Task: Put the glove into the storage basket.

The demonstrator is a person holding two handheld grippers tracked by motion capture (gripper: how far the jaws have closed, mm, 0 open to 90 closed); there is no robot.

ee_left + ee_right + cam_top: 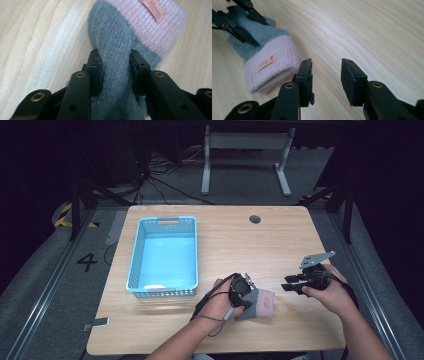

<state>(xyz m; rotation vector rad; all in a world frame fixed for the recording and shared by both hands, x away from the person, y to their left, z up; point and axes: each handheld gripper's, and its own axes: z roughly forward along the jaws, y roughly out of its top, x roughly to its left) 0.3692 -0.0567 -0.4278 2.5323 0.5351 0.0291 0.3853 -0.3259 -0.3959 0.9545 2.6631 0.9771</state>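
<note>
On the table (225, 245), the blue basket (137, 265) stands at about nine o'clock from the centre, its long side running away from the person, with a pale patch lying on its floor near the front wall. A round grommet (255, 219) sits in the tabletop near the far edge, at about one o'clock.

At about six o'clock, near the front edge, lies the sock (260, 304), a folded knit piece with a grey body and a pink cuff; a small label (153, 11) is sewn on the cuff. The left gripper (241, 287) comes down on it from the person's left hand (220, 302). In the left gripper view the grey knit (113, 57) is bunched up between the two black jaws, and both pads press into it: the left gripper is clenched on the sock. The cuff lies beyond the jaws, at twelve to one o'clock in that view, flat on the wood.

The right gripper (292, 285) is held just right of the sock, at about four o'clock on the table, with its grey plate (316, 258) on top. In the right gripper view its jaws stand apart with bare wood between them, grasping nothing; the sock (269, 65) lies at ten o'clock there, its cuff just beside the left jaw's tip. Whether they touch I cannot tell.
</note>
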